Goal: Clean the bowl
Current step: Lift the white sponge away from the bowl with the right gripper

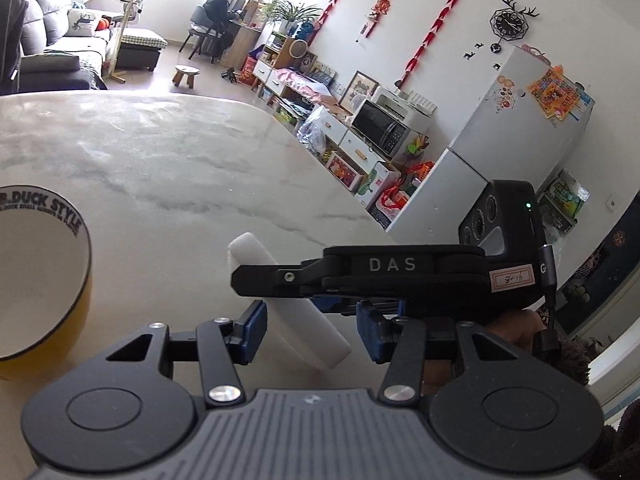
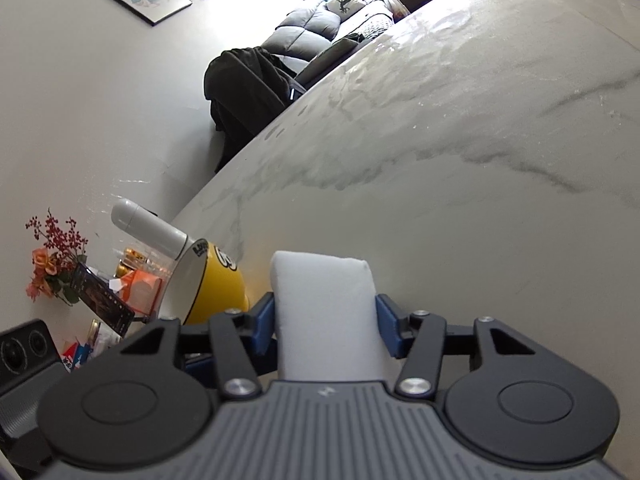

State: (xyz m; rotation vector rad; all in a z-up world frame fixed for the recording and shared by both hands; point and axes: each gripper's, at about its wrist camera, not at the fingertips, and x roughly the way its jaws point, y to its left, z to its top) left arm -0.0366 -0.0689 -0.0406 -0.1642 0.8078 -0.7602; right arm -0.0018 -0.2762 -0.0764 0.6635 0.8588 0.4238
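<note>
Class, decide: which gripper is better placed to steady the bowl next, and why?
Left. The left gripper is open, gripping nothing, with the bowl close beside it. The right gripper is shut on the sponge, so it should wipe.

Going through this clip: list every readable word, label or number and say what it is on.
"B.DUCK STYLE": black rim band of the yellow bowl; the smaller line beneath is too blurred.
"DAS": right gripper body.
Handwritten, perhaps "8-16", unsure: sticker on that gripper.
Fridge posters and the red wall ornament: unreadable.

Bright window glare, fisheye-warped edges
</note>
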